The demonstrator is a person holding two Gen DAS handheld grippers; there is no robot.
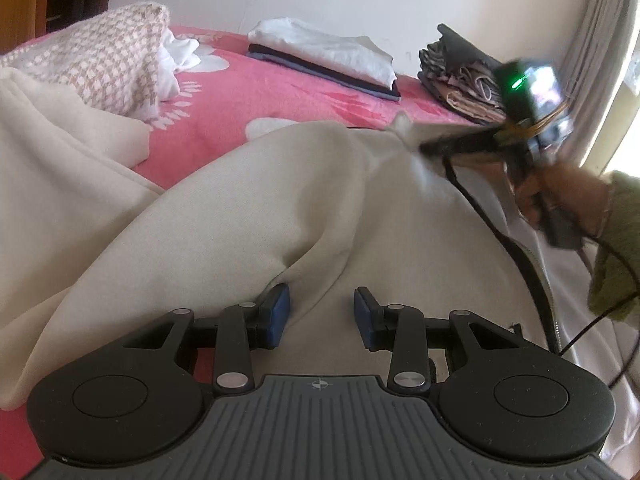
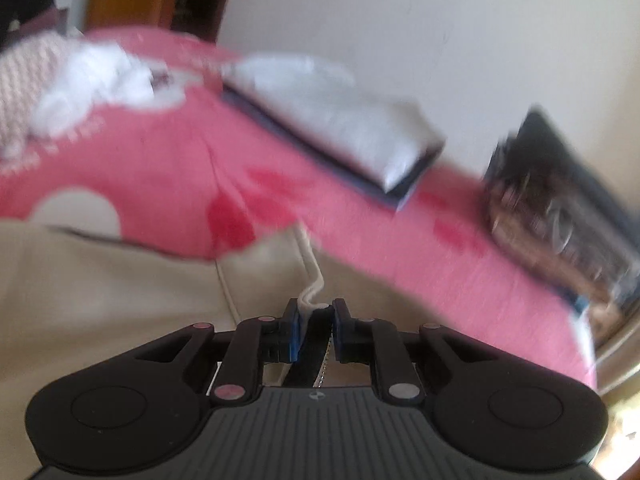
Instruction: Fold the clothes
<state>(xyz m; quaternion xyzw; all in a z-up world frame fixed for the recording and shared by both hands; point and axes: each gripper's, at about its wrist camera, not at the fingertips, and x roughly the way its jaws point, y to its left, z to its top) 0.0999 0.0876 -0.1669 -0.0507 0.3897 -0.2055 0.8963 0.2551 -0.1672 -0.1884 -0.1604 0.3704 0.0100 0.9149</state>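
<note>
1. Hovering my left gripper (image 1: 321, 312) with jaws apart over the cream fleece zip-up garment (image 1: 224, 216) on the pink blanket-covered bed (image 1: 256, 92), ready to pin it.
2. My right gripper (image 2: 316, 322) is clamped on the garment's zipper edge, lifting it to fold it across.

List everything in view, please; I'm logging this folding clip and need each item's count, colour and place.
cream garment: one, cream with a zipper, spread across the near bed, one edge lifted.
bedspread: one, pink with white and red print, under everything.
folded stack: one, white on top of dark layers, far side by the wall.
dark folded pile: one, grey and brown, far right by the wall.
patterned blanket: one, beige-and-white check, far left.
white cloth: one, crumpled beside the blanket.
curtain: one, grey, right edge.
left gripper: open over the garment.
right gripper: shut on the garment's edge.
</note>
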